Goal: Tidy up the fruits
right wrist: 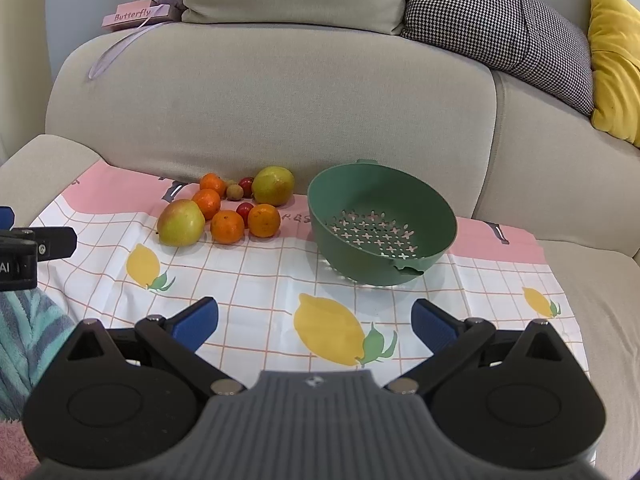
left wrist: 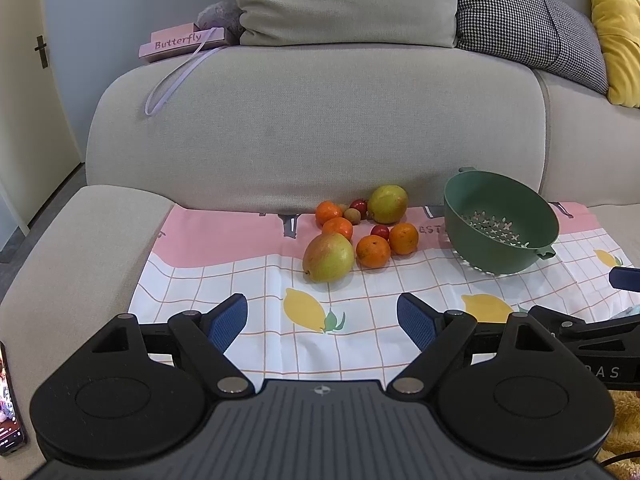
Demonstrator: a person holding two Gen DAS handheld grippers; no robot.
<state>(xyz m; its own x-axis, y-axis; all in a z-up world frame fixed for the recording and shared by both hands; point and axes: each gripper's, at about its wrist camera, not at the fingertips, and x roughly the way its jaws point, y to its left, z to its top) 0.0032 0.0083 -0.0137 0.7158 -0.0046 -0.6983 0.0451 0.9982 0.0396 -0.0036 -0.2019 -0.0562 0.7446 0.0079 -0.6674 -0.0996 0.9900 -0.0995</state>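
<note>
A cluster of fruit lies on a lemon-print cloth [left wrist: 248,280] [right wrist: 260,280] on the sofa seat: a large yellow-red pear [left wrist: 329,258] [right wrist: 181,223] in front, a second yellow-green pear [left wrist: 387,204] [right wrist: 273,185] behind, several oranges [left wrist: 373,251] [right wrist: 227,226], small red fruits [left wrist: 380,232] [right wrist: 244,210] and a small tan one [left wrist: 353,216] [right wrist: 234,192]. An empty green colander [left wrist: 500,216] [right wrist: 380,224] tilts to the fruit's right. My left gripper [left wrist: 322,322] is open, short of the front pear. My right gripper [right wrist: 315,322] is open, short of the colander.
The beige sofa backrest [left wrist: 320,128] rises right behind the fruit. A pink "Butterfly" box [left wrist: 182,42] with a ribbon sits on top, beside cushions. A phone [left wrist: 10,400] lies on the left armrest. A striped teal sleeve [right wrist: 28,336] shows at left.
</note>
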